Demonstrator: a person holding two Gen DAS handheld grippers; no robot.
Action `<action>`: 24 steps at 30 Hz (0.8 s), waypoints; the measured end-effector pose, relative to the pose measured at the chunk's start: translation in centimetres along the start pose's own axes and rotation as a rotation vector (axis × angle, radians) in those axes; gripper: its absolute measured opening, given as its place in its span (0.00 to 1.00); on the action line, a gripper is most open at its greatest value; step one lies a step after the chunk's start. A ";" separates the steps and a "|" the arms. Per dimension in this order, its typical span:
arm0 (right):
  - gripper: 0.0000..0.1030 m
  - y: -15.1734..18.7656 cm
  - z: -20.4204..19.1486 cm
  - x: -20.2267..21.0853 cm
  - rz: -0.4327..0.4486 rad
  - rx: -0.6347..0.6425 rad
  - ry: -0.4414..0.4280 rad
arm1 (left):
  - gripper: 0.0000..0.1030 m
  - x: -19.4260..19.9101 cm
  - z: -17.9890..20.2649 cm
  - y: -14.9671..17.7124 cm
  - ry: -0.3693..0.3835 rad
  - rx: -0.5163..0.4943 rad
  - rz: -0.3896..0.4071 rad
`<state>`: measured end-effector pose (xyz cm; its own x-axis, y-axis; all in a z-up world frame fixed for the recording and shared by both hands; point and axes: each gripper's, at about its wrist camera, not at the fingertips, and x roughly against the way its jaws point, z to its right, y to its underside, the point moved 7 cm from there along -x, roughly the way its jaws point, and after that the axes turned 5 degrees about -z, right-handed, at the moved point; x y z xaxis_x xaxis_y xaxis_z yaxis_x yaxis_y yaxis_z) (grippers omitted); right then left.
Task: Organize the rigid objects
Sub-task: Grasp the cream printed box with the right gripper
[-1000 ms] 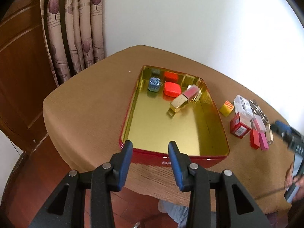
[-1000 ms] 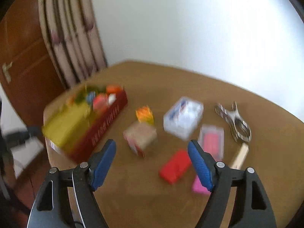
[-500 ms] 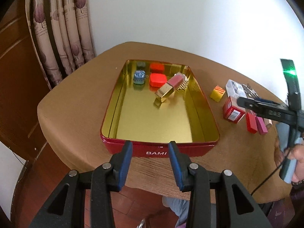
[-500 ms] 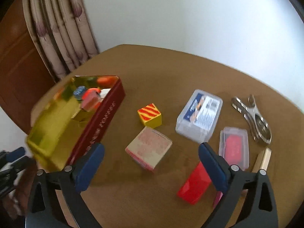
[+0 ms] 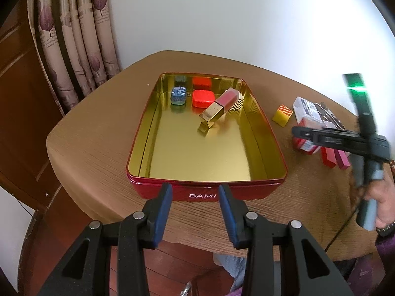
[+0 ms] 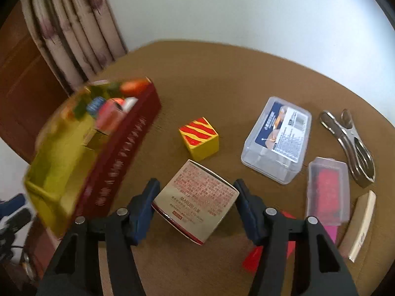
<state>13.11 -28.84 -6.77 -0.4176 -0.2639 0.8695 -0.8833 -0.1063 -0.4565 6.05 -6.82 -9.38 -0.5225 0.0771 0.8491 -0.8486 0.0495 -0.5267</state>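
- Right claw (image 6: 195,194) angled down over the brown surface (image 6: 222,74); its jaws have just been closing and now stand on either side of a cream-topped carton with red print (image 6: 197,197). Blue pads sit at the carton's two edges, seemingly touching; a firm clamp cannot be confirmed.
- Carton rests on the surface just beside the long wall of the red tin (image 6: 118,153), with a yellow cube with red stripes (image 6: 198,138) just behind it.
- Right of the carton: a clear plastic box with a label (image 6: 277,138), a smaller clear case holding something red (image 6: 328,187), a metal clip (image 6: 350,145), a pale stick (image 6: 363,224). A flat red piece (image 6: 266,256) lies partly under the right finger.
- Left claw (image 5: 195,192) hovers at the near wall of the tin (image 5: 207,196), jaws apart, nothing between them.
- Inside the gold-lined tin, at the far end: a blue patterned box (image 5: 179,95), a red rounded box (image 5: 203,98), a gold-and-pink rectangular case (image 5: 219,107) lying tilted. Near half bare.
- The person's hand (image 5: 380,197) holds the right tool at the view's right edge.
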 end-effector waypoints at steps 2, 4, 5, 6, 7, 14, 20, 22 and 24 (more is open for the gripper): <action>0.56 0.8 0.0 2.4 0.041 -0.014 -0.024 | 0.39 0.2 0.0 0.0 -0.009 -0.002 0.009; 0.56 2.1 0.9 5.4 0.087 -0.028 -0.021 | 0.39 0.5 0.1 -0.1 -0.009 -0.007 0.019; 0.56 3.4 2.1 7.3 0.110 -0.041 -0.001 | 0.39 0.6 0.2 -0.1 -0.008 -0.011 0.024; 0.56 4.0 3.0 8.2 0.117 -0.049 0.025 | 0.39 0.8 0.5 -0.1 -0.006 -0.015 0.030; 0.56 5.0 4.4 9.3 0.126 -0.057 0.071 | 0.39 1.0 0.7 -0.1 -0.002 -0.022 0.036; 0.56 12.3 16.7 14.0 0.109 -0.165 0.355 | 0.39 2.7 5.9 0.7 0.162 -0.119 0.036; 0.56 14.7 22.1 14.5 0.125 -0.207 0.466 | 0.39 2.9 13.2 0.8 0.341 -0.232 -0.033; 0.56 15.1 22.7 14.2 0.132 -0.208 0.477 | 0.41 2.4 15.7 0.1 0.358 -0.267 -0.053; 0.56 15.6 23.3 14.1 0.147 -0.230 0.454 | 0.41 1.5 18.4 -0.9 0.398 -0.302 -0.073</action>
<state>-1.60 -56.59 -5.99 -0.5458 0.1874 0.8167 -0.8109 0.1274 -0.5712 4.50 -25.02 -6.93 -0.3411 0.4332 0.8342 -0.7892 0.3502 -0.5046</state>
